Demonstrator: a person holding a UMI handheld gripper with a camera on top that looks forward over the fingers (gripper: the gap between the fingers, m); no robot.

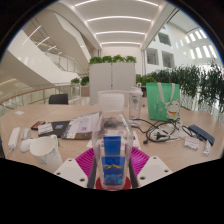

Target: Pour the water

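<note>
A clear plastic water bottle point(112, 145) with a blue label stands upright between my fingers, its lower part pressed by the pink pads point(85, 160) on both sides. My gripper point(112, 170) is shut on it. The bottle's neck reaches up in front of a clear pitcher-like container point(110, 103) that stands just beyond it on the table. A white cup point(45, 150) sits on the table to the left of the fingers.
The light wooden table point(170, 150) carries papers and a dark booklet point(65, 127) at the left, cables point(162, 130), a green bag point(163, 100) and a dark device point(201, 133) at the right. Planters and an atrium lie beyond.
</note>
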